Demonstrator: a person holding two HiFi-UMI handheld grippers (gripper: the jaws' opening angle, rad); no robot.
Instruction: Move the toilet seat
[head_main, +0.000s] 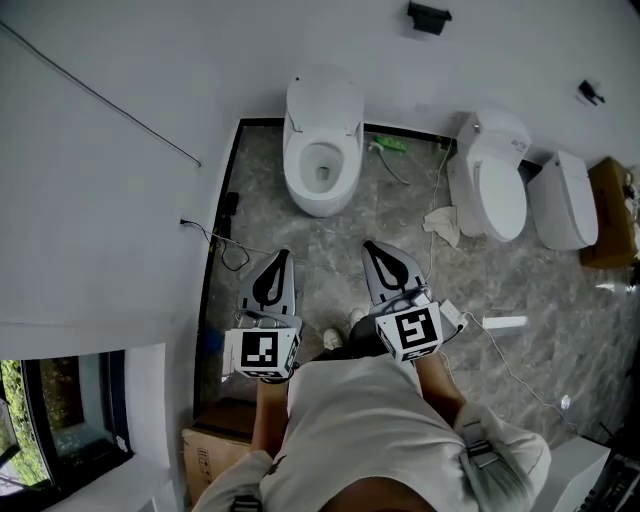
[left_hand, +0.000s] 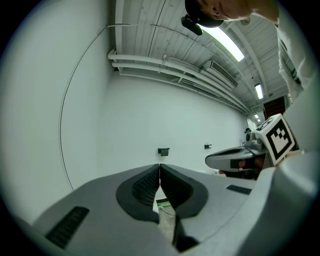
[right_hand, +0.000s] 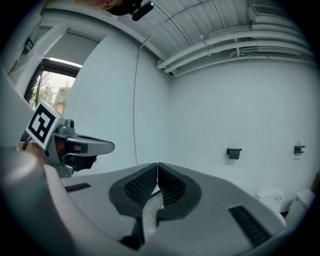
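A white toilet (head_main: 322, 140) stands against the far wall with its bowl uncovered. Its lid (head_main: 325, 95) leans back, and the seat ring (head_main: 298, 185) lies around the opening. My left gripper (head_main: 284, 254) and right gripper (head_main: 368, 246) hover side by side above the grey floor, well short of the toilet and pointing toward it. Both are shut with nothing between the pads. The left gripper view shows its jaws (left_hand: 159, 167) pressed together facing the wall, with the right gripper (left_hand: 240, 157) beside it. In the right gripper view the shut jaws (right_hand: 158, 165) also face the wall.
Two more white toilets (head_main: 490, 180) (head_main: 560, 200) stand to the right, near a brown box (head_main: 610, 215). A white cloth (head_main: 440, 222), cables (head_main: 232, 250) and a green item (head_main: 390, 145) lie on the floor. A cardboard box (head_main: 215, 445) sits at my left, and a black holder (head_main: 428, 15) hangs on the wall.
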